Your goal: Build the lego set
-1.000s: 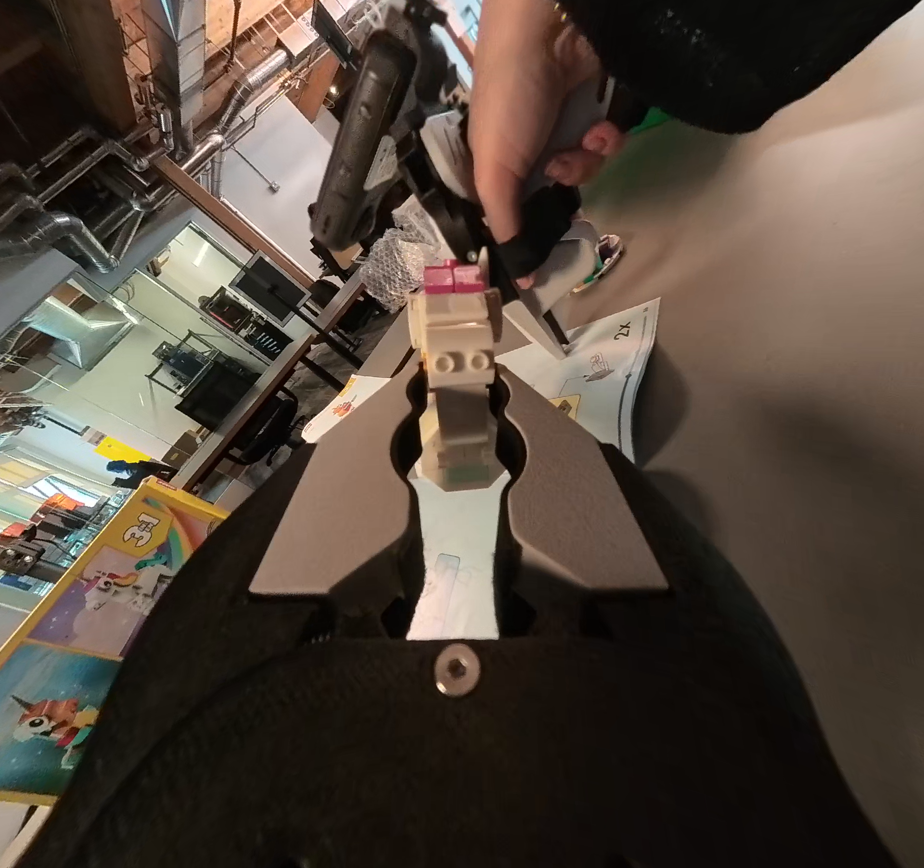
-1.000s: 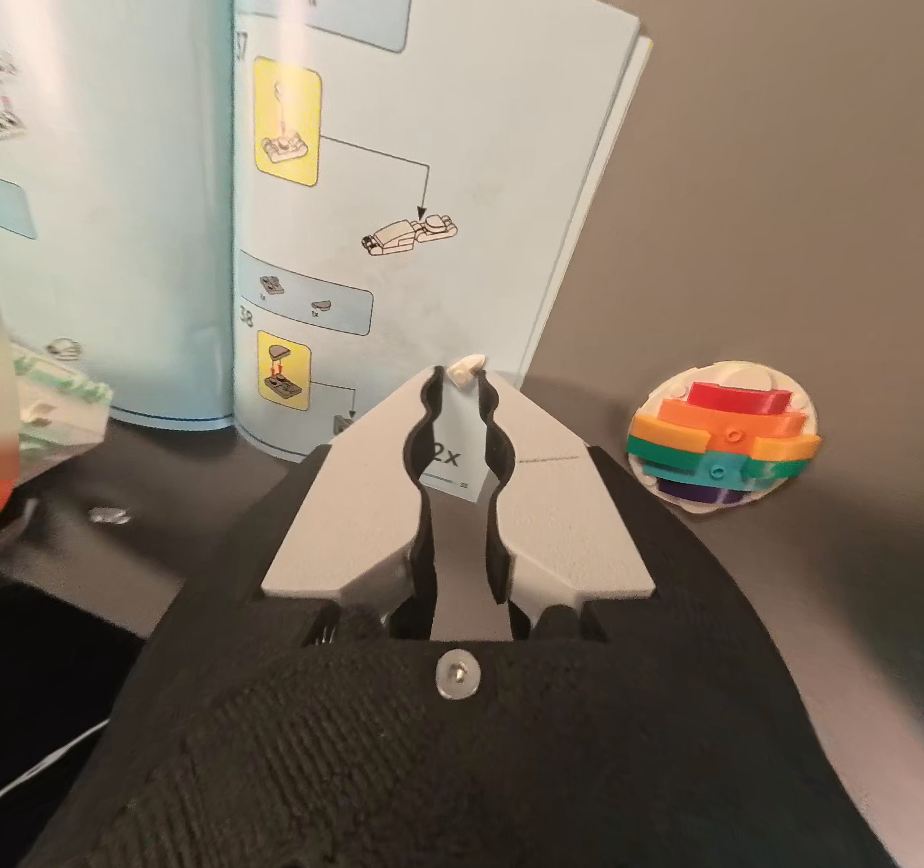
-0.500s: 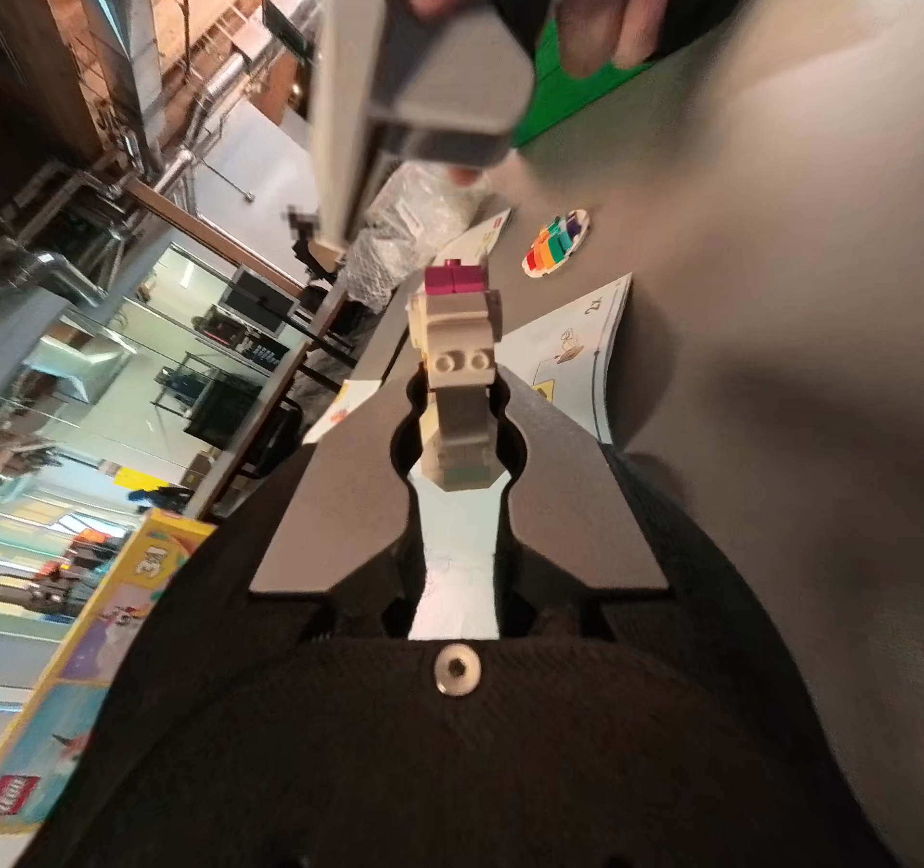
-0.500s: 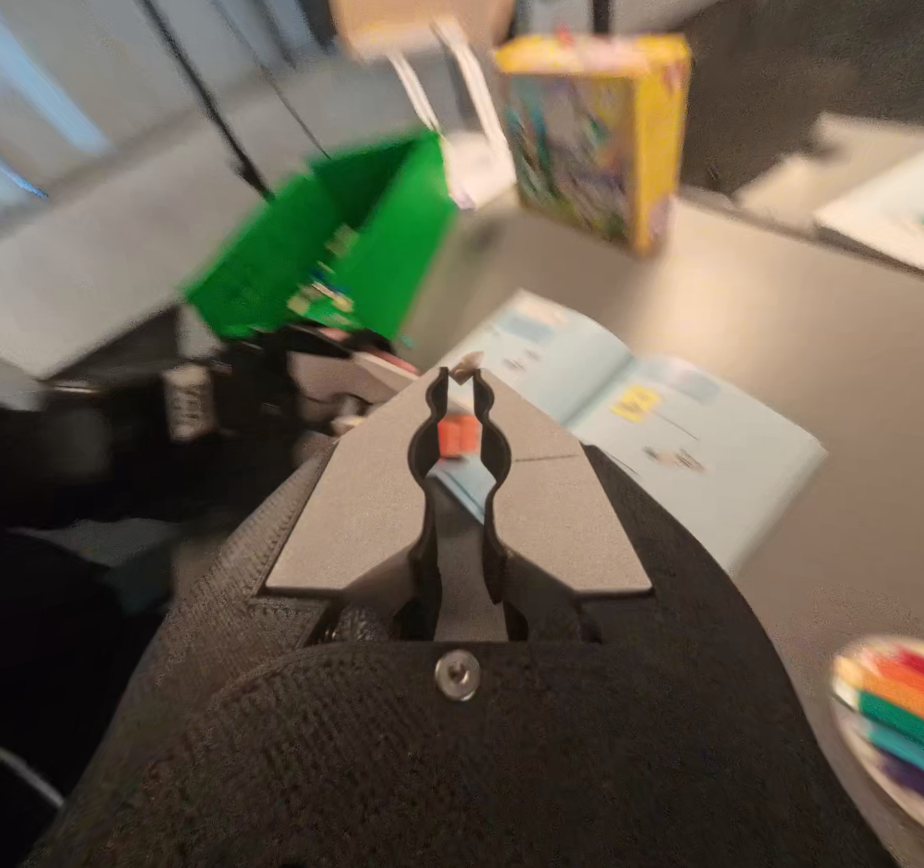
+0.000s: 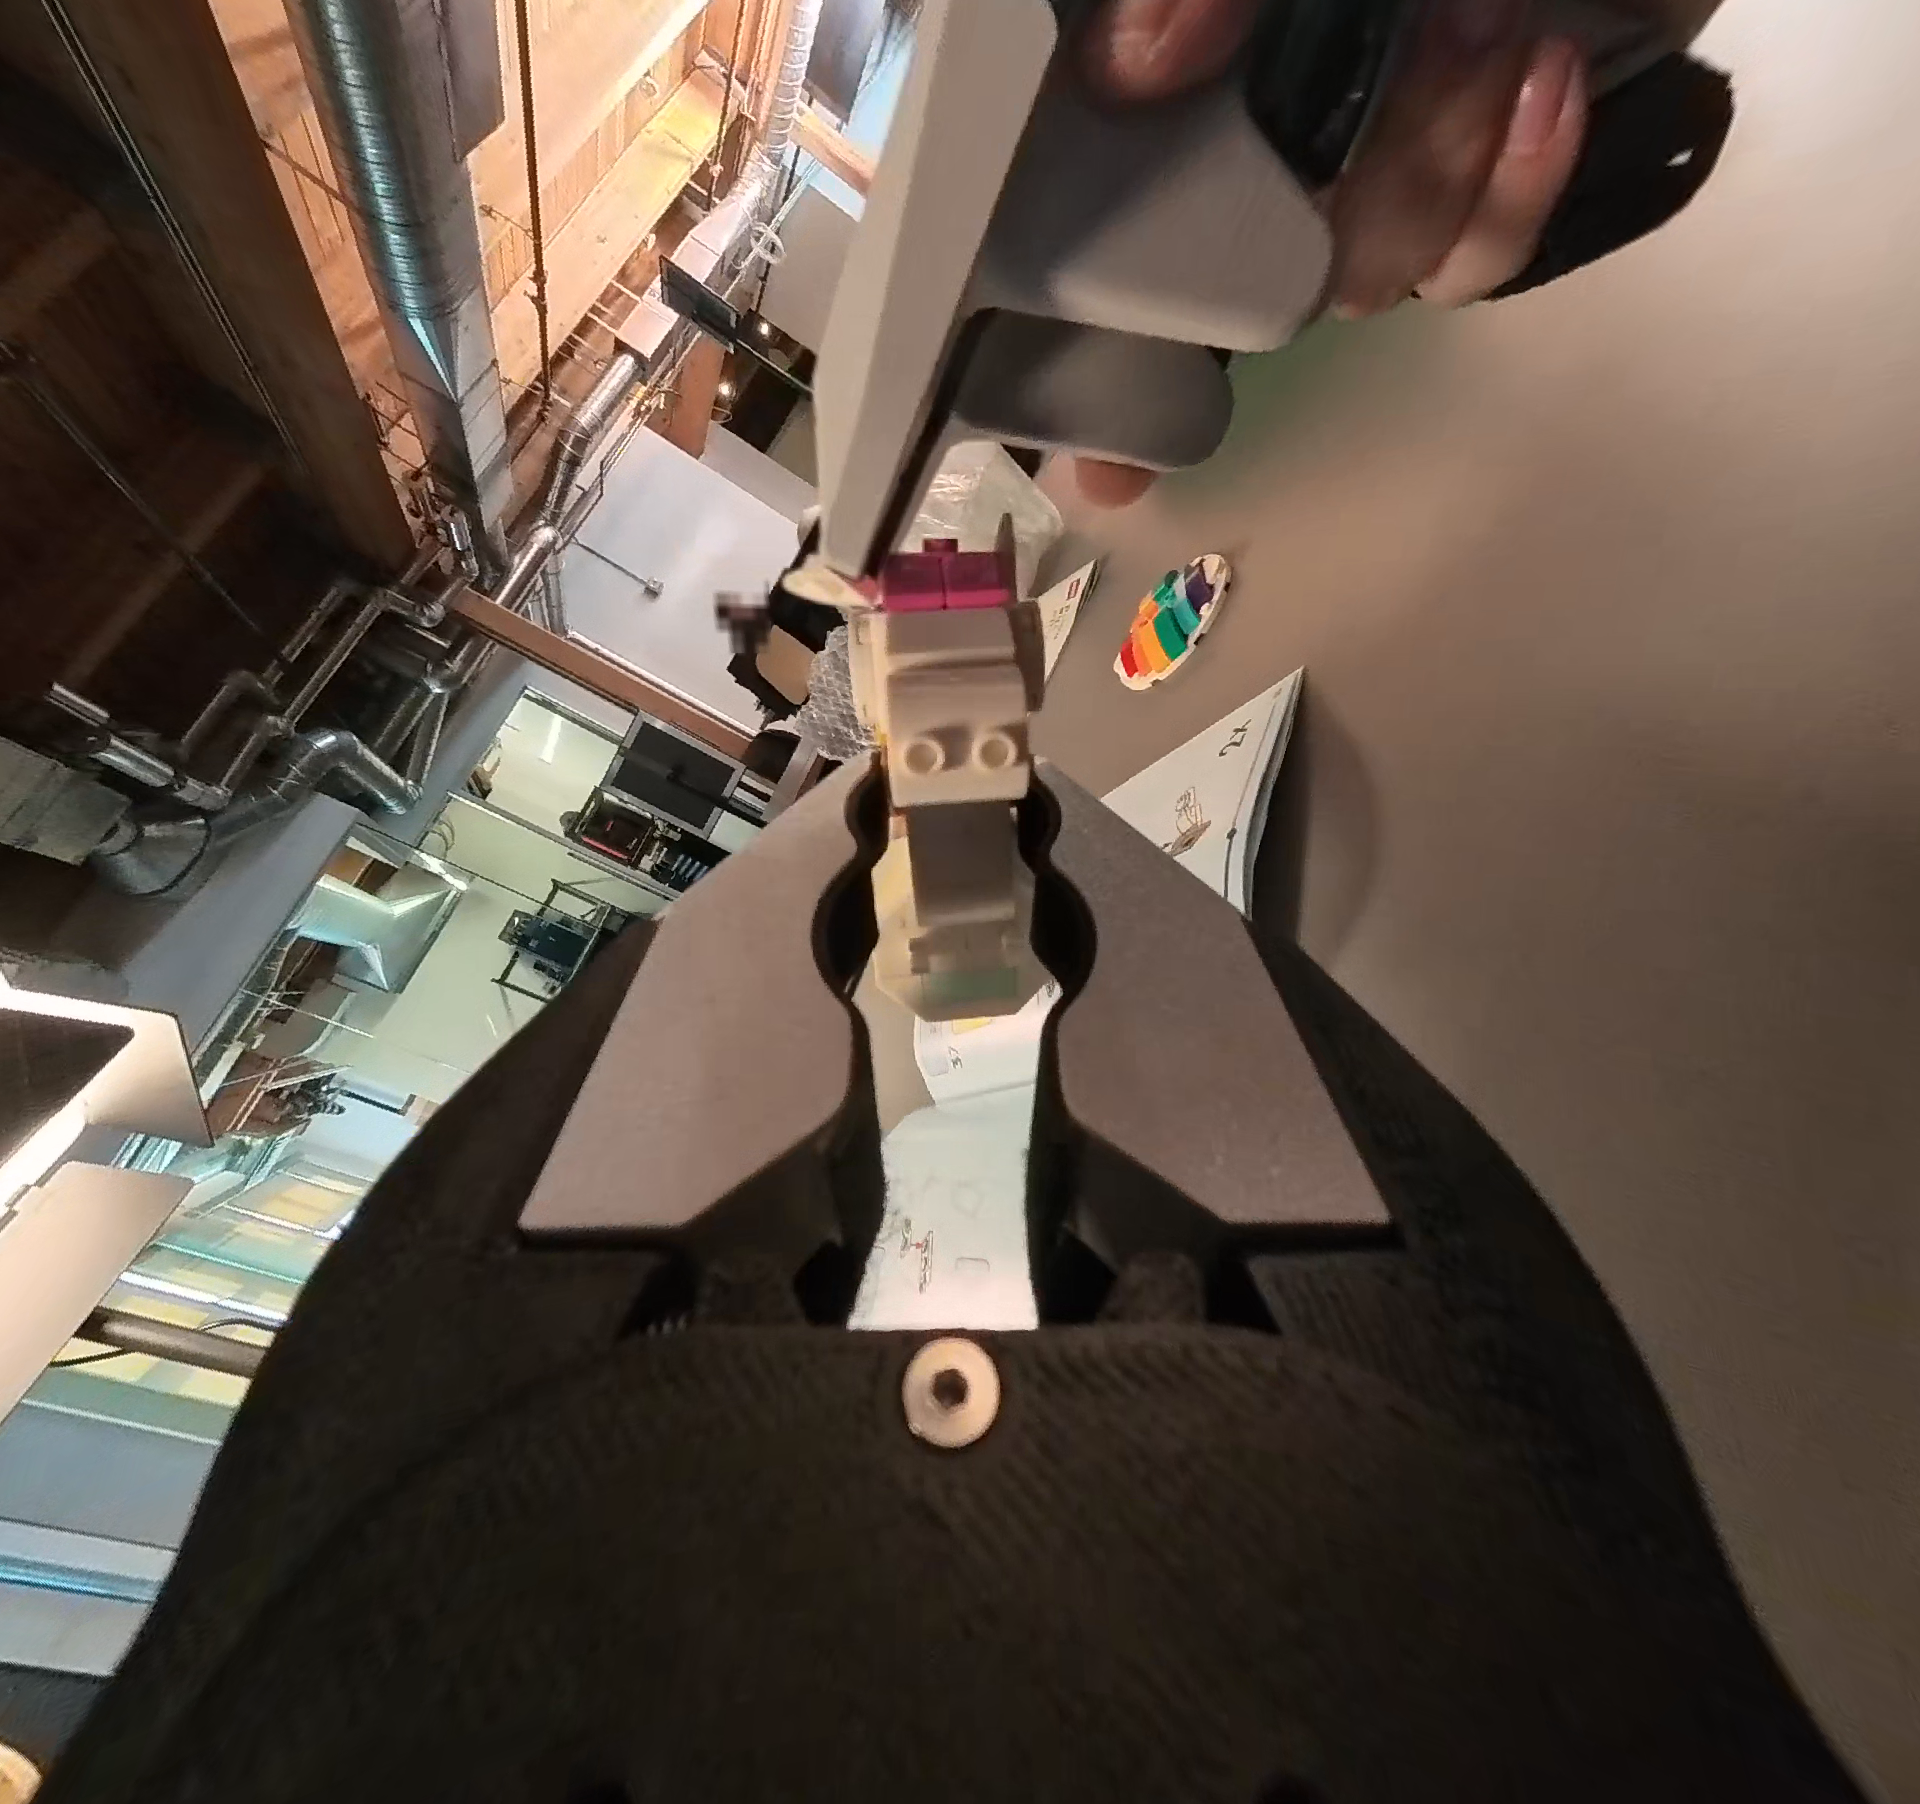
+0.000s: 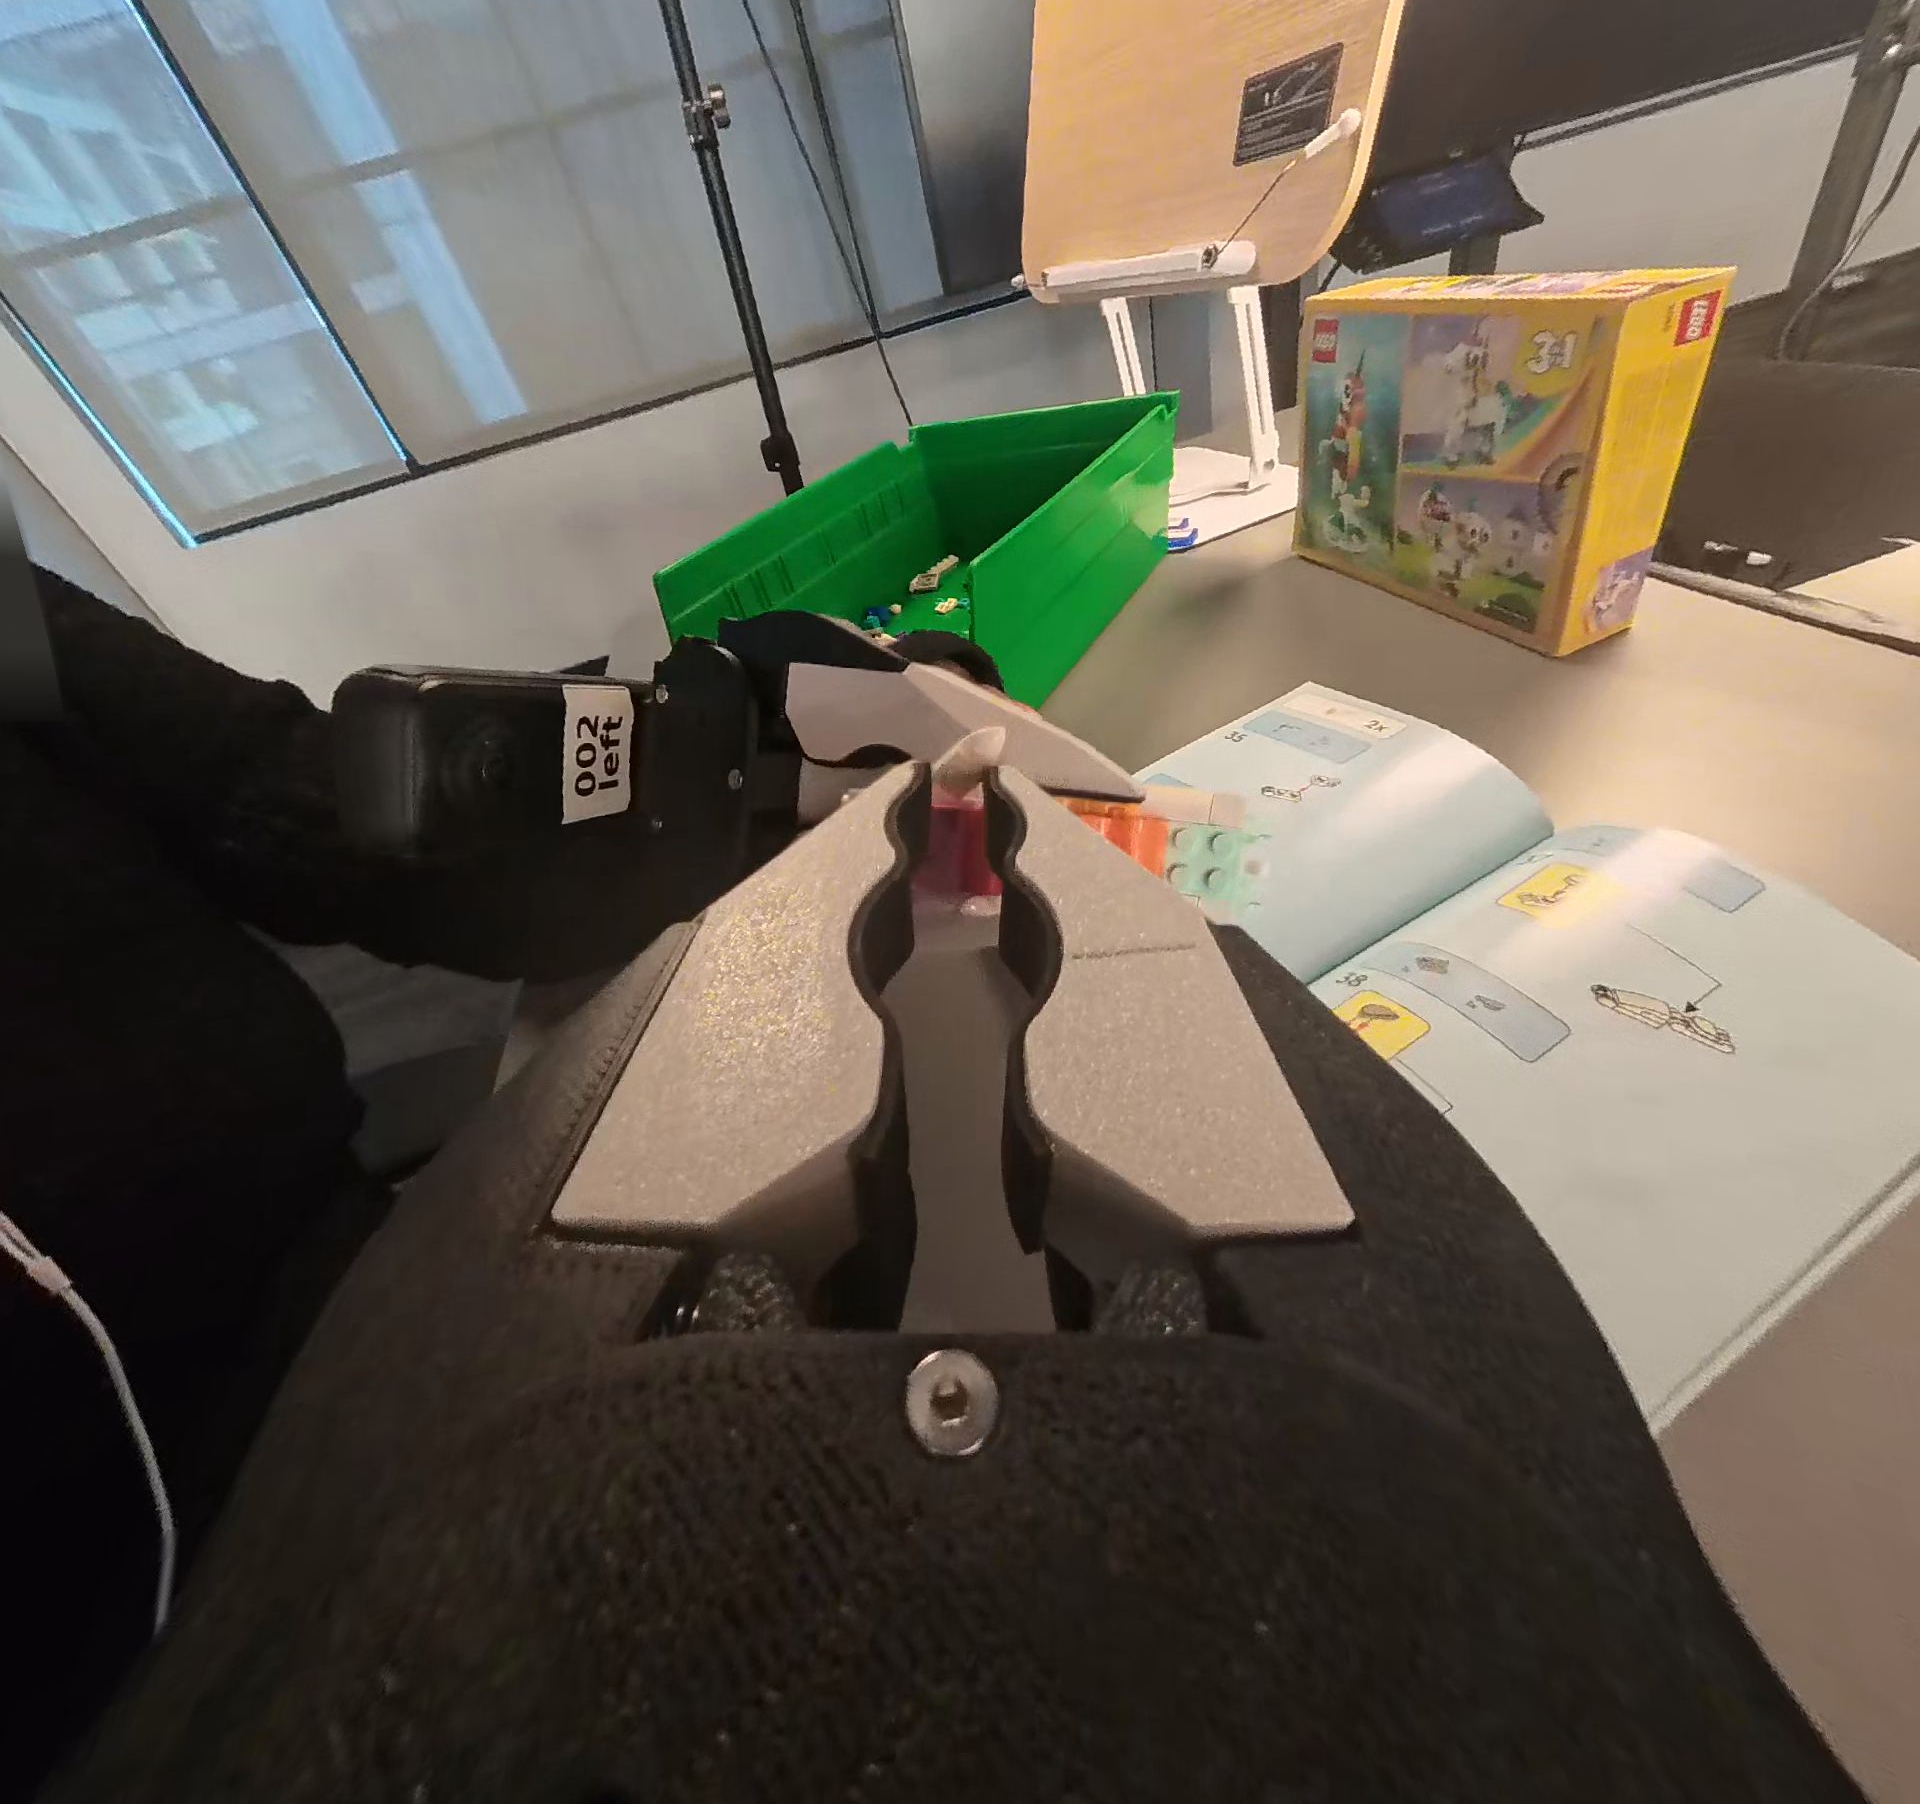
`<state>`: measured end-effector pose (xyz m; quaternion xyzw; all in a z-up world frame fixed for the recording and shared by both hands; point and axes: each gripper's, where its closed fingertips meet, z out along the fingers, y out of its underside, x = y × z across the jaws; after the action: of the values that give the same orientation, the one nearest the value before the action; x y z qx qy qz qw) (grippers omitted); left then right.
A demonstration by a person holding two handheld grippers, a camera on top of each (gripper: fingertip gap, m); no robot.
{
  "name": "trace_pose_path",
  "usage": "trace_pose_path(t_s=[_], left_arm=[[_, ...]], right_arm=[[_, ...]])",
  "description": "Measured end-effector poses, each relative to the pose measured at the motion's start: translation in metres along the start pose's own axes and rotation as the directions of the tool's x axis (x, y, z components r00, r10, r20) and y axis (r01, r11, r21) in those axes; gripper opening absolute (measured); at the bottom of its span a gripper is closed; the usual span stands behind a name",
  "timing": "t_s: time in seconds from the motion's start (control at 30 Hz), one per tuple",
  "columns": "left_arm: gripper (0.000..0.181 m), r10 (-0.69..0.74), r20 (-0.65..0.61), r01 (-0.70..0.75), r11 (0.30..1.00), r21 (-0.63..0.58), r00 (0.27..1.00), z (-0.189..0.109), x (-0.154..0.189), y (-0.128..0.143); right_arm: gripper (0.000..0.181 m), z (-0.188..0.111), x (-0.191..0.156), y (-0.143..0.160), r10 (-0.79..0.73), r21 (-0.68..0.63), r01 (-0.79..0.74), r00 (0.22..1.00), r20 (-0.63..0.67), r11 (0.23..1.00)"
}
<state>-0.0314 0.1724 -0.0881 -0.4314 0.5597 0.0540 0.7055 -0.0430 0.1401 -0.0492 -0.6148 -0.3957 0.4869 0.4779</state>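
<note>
My left gripper (image 5: 956, 788) is shut on a white lego build (image 5: 961, 715) topped with magenta bricks (image 5: 940, 582), held in the air. My right gripper (image 5: 847, 559) reaches in from above and is shut on a small white piece (image 5: 816, 585), whose tip sits right beside the magenta bricks. In the right wrist view my right gripper (image 6: 961, 767) pinches the small white piece (image 6: 971, 748) at its tips. The magenta bricks (image 6: 956, 855) show between its fingers. The left gripper (image 6: 1091, 772) lies just beyond, with orange and mint parts of the build (image 6: 1195, 845).
An open instruction booklet (image 6: 1558, 975) lies on the grey table (image 5: 1558, 819) under the grippers. A rainbow disc piece (image 5: 1174, 627) lies past the booklet. A green bin (image 6: 935, 528) with loose bricks, a yellow lego box (image 6: 1496, 445) and a wooden book stand (image 6: 1195, 92) are at the back. There is about 5 centimeters between the tips of the two grippers.
My right gripper has lifted the small white piece off the booklet and swung it over to the top of the build. The left gripper has kept hold of the build with little movement.
</note>
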Motion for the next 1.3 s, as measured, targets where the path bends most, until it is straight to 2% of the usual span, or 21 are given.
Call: trace_pose_path(t_s=[0.53, 0.7, 0.8, 0.9, 0.97, 1.13, 1.3], left_arm=[[0.024, 0.056, -0.014, -0.056, 0.998, 0.0, 0.998, 0.0, 0.006, -0.001], [0.024, 0.119, -0.012, -0.12, 0.992, -0.026, 0.993, 0.001, 0.008, 0.002], [0.024, 0.179, -0.038, -0.181, 0.982, -0.059, 0.983, 0.002, 0.014, 0.009], [0.024, 0.198, -0.074, -0.204, 0.975, -0.088, 0.977, 0.004, 0.019, 0.016], [0.024, 0.194, -0.099, -0.203, 0.974, -0.097, 0.976, 0.005, 0.023, 0.019], [0.024, 0.178, -0.136, -0.19, 0.979, -0.076, 0.975, 0.004, 0.03, 0.016], [0.024, 0.177, -0.212, -0.199, 0.976, -0.086, 0.961, 0.005, 0.044, 0.018]], right_arm=[[0.008, -0.008, -0.002, 0.008, -0.122, -0.022, 0.122, 0.992, -0.021, 0.992], [0.008, -0.02, 0.005, 0.004, -0.181, -0.013, 0.181, 0.979, -0.098, 0.983], [0.008, -0.033, 0.02, 0.032, -0.162, -0.182, 0.135, 0.977, -0.141, 0.974], [0.008, -0.048, 0.025, 0.08, -0.109, -0.4, 0.053, 0.987, -0.118, 0.915], [0.008, -0.054, 0.026, 0.098, -0.113, -0.468, 0.047, 0.987, -0.114, 0.883], [0.008, -0.048, 0.013, 0.083, -0.127, -0.34, 0.095, 0.989, -0.071, 0.936], [0.009, -0.039, 0.014, 0.095, -0.213, -0.376, 0.161, 0.972, -0.1, 0.912]])
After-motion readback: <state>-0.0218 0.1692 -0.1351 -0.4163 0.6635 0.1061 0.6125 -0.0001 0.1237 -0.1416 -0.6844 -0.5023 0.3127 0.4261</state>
